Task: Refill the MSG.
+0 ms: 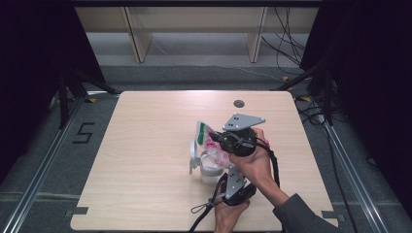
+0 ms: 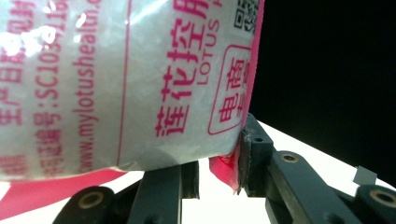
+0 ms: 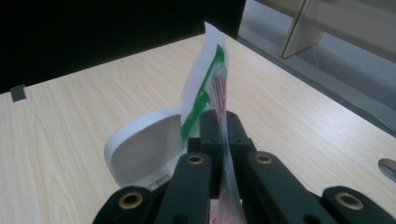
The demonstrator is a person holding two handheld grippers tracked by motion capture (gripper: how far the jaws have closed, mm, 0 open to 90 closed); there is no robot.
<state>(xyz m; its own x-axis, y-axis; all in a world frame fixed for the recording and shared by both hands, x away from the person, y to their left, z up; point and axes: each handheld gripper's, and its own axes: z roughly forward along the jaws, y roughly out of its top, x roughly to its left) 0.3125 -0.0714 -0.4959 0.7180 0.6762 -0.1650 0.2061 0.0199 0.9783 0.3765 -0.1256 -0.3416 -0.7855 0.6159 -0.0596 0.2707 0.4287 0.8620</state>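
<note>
Your right gripper (image 1: 224,140) has its jaws clamped flat on the upper edge of a plastic bag (image 1: 212,141) printed in pink and green; the right gripper view shows the thin film (image 3: 219,98) rising edge-on from between the closed jaws. Your left gripper (image 1: 229,175) sits just nearer you than the bag. In the left gripper view its jaws stand partly apart around the bag's (image 2: 126,84) lower corner, with the right-hand jaw against the pink seam; whether the other jaw presses on the film you cannot tell from that view. The bag hangs tilted right above a white tub (image 1: 210,167) on the desk (image 1: 145,145). The tub's hinged lid (image 1: 193,156) stands open on the side of the tub away from your grippers, and in the right gripper view the lid (image 3: 140,149) lies just behind the bag.
</note>
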